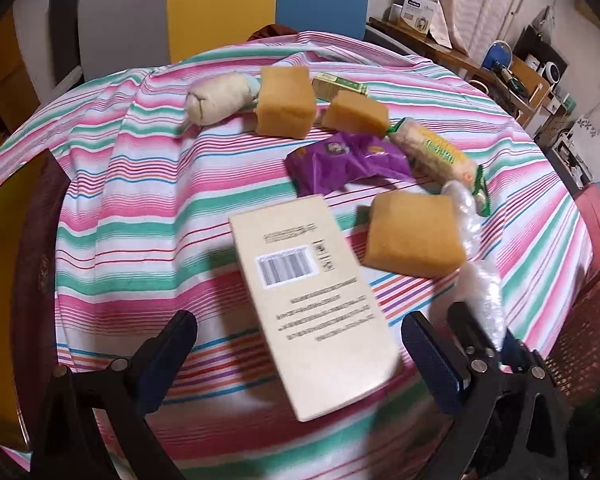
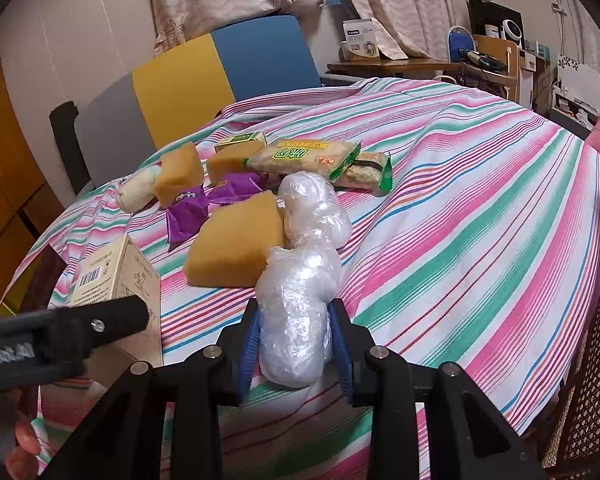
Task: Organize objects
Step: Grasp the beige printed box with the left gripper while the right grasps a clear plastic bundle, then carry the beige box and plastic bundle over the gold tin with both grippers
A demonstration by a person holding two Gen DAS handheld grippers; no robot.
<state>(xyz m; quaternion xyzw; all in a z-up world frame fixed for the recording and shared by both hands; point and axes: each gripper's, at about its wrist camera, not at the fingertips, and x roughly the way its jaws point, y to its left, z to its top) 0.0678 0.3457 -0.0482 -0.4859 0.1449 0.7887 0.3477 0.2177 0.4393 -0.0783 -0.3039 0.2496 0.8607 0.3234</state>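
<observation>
While the right gripper (image 2: 294,344) pinches the crumpled plastic bag (image 2: 306,264), the left gripper (image 1: 300,364) hangs spread over the beige box (image 1: 314,304).

The step in hand looks like gathering the scattered things on the desk (image 2: 480,208): the bag's near end sits squeezed between the right fingers (image 2: 249,344), the rest of it trailing ahead and touching the nearest sponge block (image 2: 232,240). The box lies between the left fingers (image 1: 168,360), which stand wide on either side and apart from it, so nothing is held there. Next, I would guess, the bag must be lifted clear of the sponge without dragging it, and the left fingers must drop and close across the box. Beyond lie a purple wrapper (image 1: 344,160) and snack packets (image 2: 304,158).
</observation>
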